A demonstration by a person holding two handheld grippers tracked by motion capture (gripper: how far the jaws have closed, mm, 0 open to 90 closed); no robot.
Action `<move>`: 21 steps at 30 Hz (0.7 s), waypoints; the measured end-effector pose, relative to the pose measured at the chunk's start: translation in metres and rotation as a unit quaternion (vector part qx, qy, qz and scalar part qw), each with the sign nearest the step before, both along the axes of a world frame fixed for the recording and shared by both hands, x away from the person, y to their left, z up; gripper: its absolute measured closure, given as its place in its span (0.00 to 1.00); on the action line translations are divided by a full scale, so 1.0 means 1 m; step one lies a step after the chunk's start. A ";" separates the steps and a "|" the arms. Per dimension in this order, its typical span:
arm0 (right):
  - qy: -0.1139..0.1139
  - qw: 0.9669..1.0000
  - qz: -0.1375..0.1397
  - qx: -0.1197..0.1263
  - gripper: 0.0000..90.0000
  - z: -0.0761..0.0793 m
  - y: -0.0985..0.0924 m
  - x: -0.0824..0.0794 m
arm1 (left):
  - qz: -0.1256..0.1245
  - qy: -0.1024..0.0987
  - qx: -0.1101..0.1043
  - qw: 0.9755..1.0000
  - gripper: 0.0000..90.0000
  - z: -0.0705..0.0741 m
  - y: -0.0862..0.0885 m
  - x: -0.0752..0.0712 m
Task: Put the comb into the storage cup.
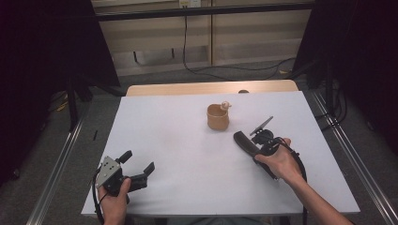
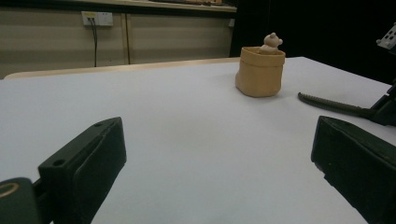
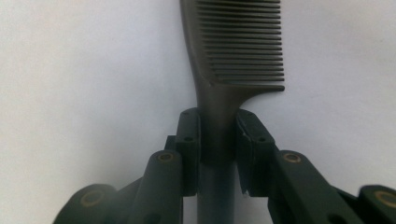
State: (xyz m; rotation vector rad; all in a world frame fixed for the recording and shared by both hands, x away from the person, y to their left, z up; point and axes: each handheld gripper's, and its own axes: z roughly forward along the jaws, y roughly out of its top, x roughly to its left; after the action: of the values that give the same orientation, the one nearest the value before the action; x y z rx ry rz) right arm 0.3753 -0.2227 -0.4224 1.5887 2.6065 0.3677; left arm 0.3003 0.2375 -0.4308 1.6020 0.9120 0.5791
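Right hand-held gripper (image 3: 218,140) clamps the comb (image 3: 238,51) by its handle, teeth ahead, ready to lift; left hand-held gripper (image 2: 215,158) waits open.

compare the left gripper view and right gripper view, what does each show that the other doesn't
Left gripper view: a tan pot with a small figure in it, the back wall with a socket, and the left claw, jaws wide apart with nothing between them.

Right gripper view: the comb's teeth up close, and the right claw, shut on the comb's handle.

Both: the dark comb and the white table.
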 end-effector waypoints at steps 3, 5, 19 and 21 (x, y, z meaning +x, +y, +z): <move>-0.002 1.000 -0.004 0.007 0.81 0.000 -0.002 -0.001 | -0.001 -0.001 0.001 1.000 0.04 0.000 -0.001 0.000; 0.000 1.000 -0.004 0.010 0.81 0.000 -0.003 -0.001 | -0.001 -0.001 0.001 1.000 0.04 0.000 -0.001 0.000; -0.036 0.997 -0.019 0.072 0.81 0.003 -0.017 -0.007 | -0.001 0.001 0.004 1.000 0.04 -0.001 -0.001 0.000; -0.044 0.995 -0.021 0.082 0.81 0.005 -0.018 -0.008 | -0.001 0.003 0.002 1.000 0.04 -0.001 -0.001 0.001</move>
State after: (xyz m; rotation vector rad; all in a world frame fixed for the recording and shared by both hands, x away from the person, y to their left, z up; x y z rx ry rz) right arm 0.3672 -0.2408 -0.4176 1.6316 2.5311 0.6488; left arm 0.3008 0.2369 -0.4320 1.6083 0.9139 0.5752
